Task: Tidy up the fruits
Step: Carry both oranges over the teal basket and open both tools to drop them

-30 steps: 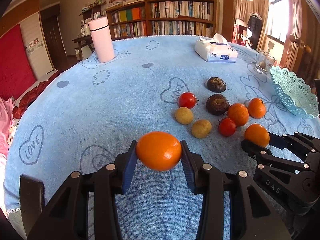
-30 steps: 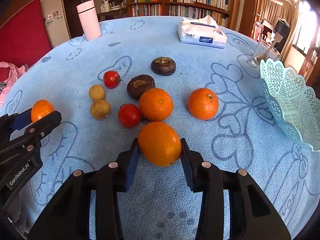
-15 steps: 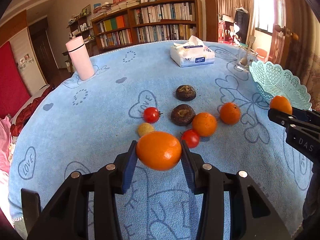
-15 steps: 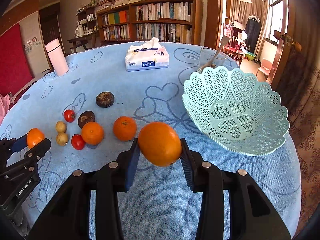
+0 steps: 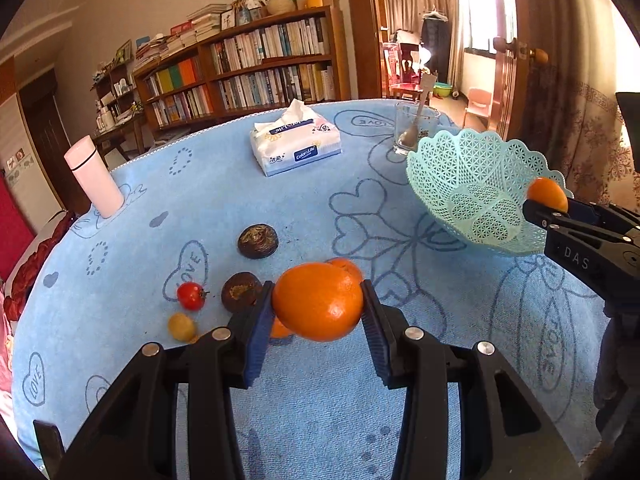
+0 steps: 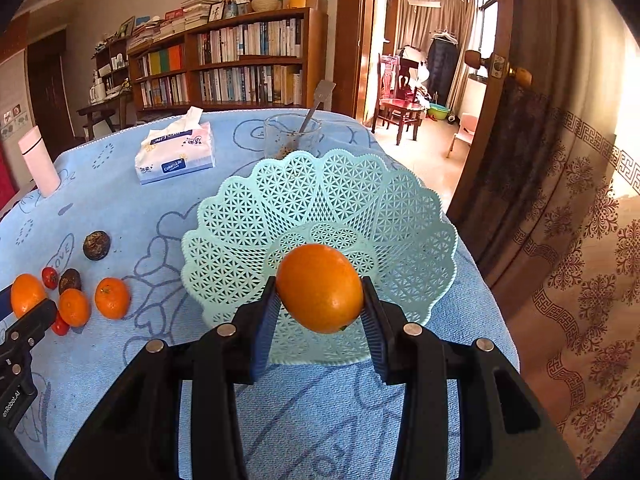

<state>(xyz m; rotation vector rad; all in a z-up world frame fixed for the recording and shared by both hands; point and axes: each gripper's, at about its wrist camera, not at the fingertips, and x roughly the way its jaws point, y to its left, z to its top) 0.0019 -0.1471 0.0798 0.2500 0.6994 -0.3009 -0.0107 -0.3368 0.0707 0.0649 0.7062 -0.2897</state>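
Observation:
My left gripper (image 5: 318, 312) is shut on an orange (image 5: 318, 300), held above the blue tablecloth over the loose fruit. My right gripper (image 6: 320, 300) is shut on a second orange (image 6: 320, 286), which hangs just above the near rim of the mint lattice basket (image 6: 248, 216); the same gripper and orange (image 5: 546, 194) show at the right of the left wrist view. Loose on the cloth lie two oranges (image 6: 112, 298), two dark round fruits (image 5: 258, 241), red tomatoes (image 5: 191, 295) and a small yellow fruit (image 5: 181, 326). Some fruit is hidden behind my left orange.
A tissue pack (image 5: 296, 144) sits at the back centre and a glass with a spoon (image 5: 412, 134) stands just behind the basket. A pink bottle (image 5: 94, 182) stands at the far left. The table edge (image 6: 484, 280) drops off right of the basket, beside a curtain.
Both grippers have swung to the right with their oranges. The right orange has come from over the loose fruit to the basket's near rim; the left one trails over the fruit.

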